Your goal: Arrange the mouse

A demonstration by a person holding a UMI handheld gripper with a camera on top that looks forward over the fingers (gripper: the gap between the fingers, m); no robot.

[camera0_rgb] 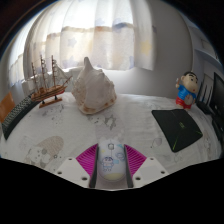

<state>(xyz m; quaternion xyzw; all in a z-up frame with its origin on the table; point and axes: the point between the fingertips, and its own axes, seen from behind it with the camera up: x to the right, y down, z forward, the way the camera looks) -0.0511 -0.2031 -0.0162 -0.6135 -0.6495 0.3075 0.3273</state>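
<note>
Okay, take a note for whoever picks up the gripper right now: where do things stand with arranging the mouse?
Gripper: fingers closed on the mouse, both pink pads pressing its sides, held above the white table.
Dark mouse pad lies ahead of the fingers, near the cartoon figurine. Conch shell and model ship stand further back.
Done: mouse picked up.
Left: likely carry it over to the pad, set it down, release.

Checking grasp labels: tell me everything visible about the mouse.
The mouse is small and pale, white to light grey, with a smooth plastic-looking shell and faint bluish markings on top. It lies lengthwise between the tool's two pink-padded fingers, pointing ahead toward the large seashell. Both pads appear to press its sides, so it looks gripped. Its underside, and whether it rests on the white table, cannot be seen.
</note>
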